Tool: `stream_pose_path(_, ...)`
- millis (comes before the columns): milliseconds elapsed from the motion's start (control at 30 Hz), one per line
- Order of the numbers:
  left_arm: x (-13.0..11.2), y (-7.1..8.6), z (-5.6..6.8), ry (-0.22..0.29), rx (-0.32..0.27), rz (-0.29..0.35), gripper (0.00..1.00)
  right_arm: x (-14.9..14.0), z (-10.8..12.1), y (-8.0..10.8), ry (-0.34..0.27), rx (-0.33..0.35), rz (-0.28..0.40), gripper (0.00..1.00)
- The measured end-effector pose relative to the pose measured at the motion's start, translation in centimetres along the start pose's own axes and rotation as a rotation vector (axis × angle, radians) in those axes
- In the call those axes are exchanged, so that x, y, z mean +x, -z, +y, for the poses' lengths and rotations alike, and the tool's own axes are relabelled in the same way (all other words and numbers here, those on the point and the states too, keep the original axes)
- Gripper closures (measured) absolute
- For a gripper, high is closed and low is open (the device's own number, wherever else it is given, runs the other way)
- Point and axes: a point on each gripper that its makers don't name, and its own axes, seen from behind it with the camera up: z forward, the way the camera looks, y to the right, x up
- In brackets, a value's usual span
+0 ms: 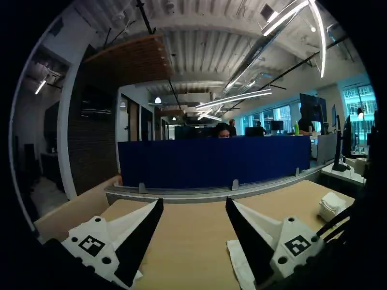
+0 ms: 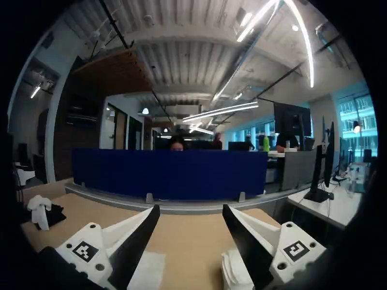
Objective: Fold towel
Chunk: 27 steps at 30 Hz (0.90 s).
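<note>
My left gripper (image 1: 193, 200) is open above a light wooden table (image 1: 193, 241), with nothing between its fingers. A white towel (image 1: 238, 263) lies flat on the table, partly hidden under the right finger. A small pile of folded white towels (image 1: 333, 205) sits near the table's right end. My right gripper (image 2: 191, 207) is also open and holds nothing. Below it a flat white towel (image 2: 151, 270) lies by the left finger, and a stack of folded white towels (image 2: 233, 271) sits by the right finger.
A blue divider panel (image 1: 213, 162) runs along the table's far edge, with people seated behind it. A white cloth on a dark object (image 2: 41, 210) lies at the table's left end. Monitors (image 2: 320, 164) stand on a white desk to the right.
</note>
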Motion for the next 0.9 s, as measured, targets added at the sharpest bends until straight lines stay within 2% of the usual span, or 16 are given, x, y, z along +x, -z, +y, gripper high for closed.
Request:
stream_pose_path(67,-0.8,-0.4,1.6,-0.004,-0.020,-0.013,0.05,0.1,0.1,-0.1,0.003,0.007,-0.016,0.00)
stream_pose_path(167,-1.6,-0.8,3.0,-0.016,-0.062,-0.045,0.05,-0.4,-0.1,-0.3,0.015,0.031,-0.059,0.00)
stream_pose_path(267,-2.5,-1.0,4.4,-0.027,-0.118,-0.085,0.05,-1.1,-1.1,-0.2,0.037,0.087,-0.118,0.00)
stream_pose_path(567,-5.6,-0.7,8.4,-0.045,-0.308,-0.245,0.05,-4.1,-5.9,1.4,0.082,0.334,-0.308,0.00)
stream_pose_path(667,-6.3,-0.4,9.2,-0.047,-0.360,-0.286,0.05,-4.6,-6.6,1.8,0.086,0.376,-0.350,0.00)
stream_pose_path(900,-6.8,-0.2,10.1,-0.089,-0.410,-0.318,0.05,-5.5,-7.7,2.2,0.124,0.428,-0.399,0.00)
